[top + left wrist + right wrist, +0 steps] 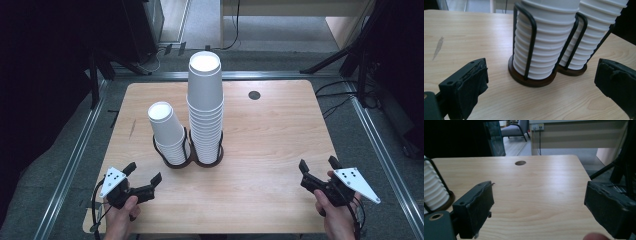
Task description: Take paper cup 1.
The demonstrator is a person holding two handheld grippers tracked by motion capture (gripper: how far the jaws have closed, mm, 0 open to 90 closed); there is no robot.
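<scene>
Table (270, 145): light wood-grain top, rounded corners, matte; one round dark grommet hole (254, 95) near the far edge; one grey smear (437, 47) on the left part.
Cup holder (192, 160): one, dark brown double-ring base with thin black wire uprights; stands left of table centre, just ahead of the left gripper.
Cup stacks: two, white paper, tapered, rims forming close ribbed bands.
Tall stack (205, 105): right-hand ring, upright, well above the wires, bottom face up.
Short stack (167, 132): left-hand ring, tilted slightly leftward, about half the height of the other; touching or just beside the tall stack at the base.
Cups per stack: too closely nested to count.
Left gripper (145, 179): black body, grey three-cornered plate with dark dots; jaws spread wide, nothing between them, worn black pads (475, 85); aimed at the holder, near it, apart.
Right gripper (318, 167): same build, at the near right edge of the table, well apart from the holder; jaws apart, bare wood between them, nothing gripped.
Hands: two, one per gripper, entering from the near edge.
</scene>
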